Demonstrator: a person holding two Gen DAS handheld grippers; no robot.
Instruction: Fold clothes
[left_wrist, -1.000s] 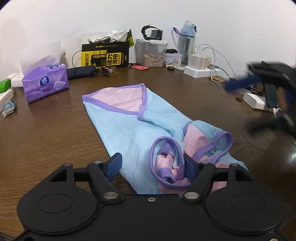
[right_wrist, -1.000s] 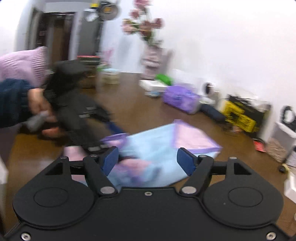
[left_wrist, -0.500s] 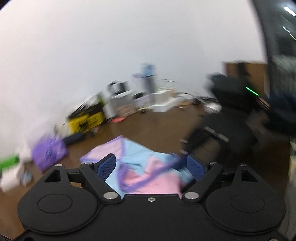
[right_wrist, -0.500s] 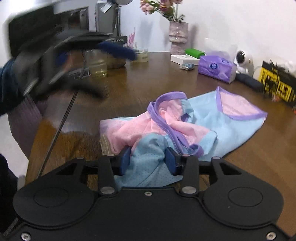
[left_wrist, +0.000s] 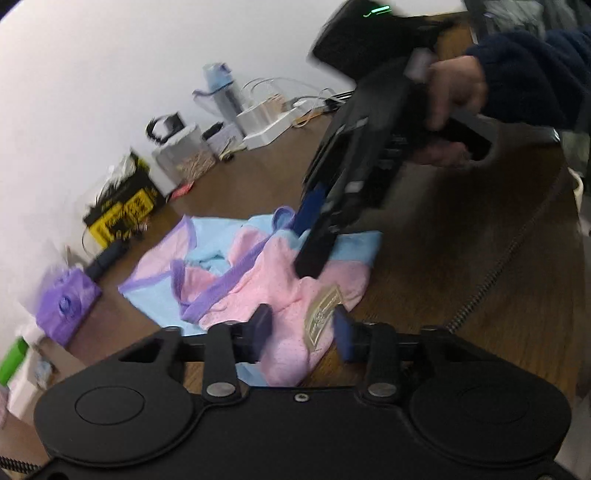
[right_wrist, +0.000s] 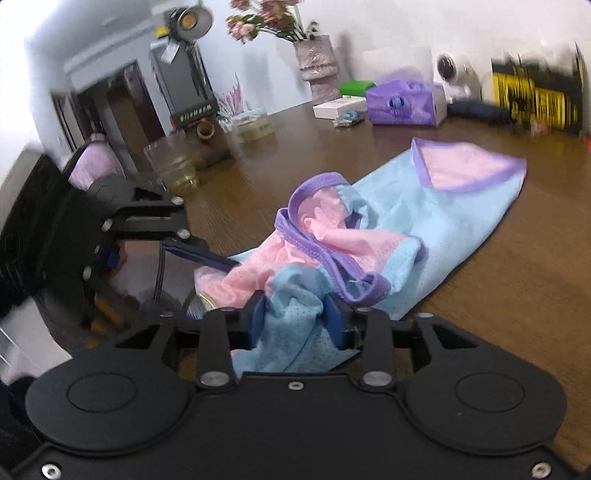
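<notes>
Brown wood table (right_wrist: 498, 288) carries one garment (right_wrist: 443, 221), pale blue and pink mesh with purple binding, rumpled at its near end. Two grippers work it: left gripper (left_wrist: 301, 328) closing around pink cloth, right gripper (right_wrist: 295, 319) opening around bunched blue cloth.

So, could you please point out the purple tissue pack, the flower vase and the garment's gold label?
purple tissue pack (right_wrist: 400, 104): right wrist view, front face.
flower vase (right_wrist: 317, 66): right wrist view, body.
gold label (left_wrist: 323, 314): left wrist view, centre.
</notes>
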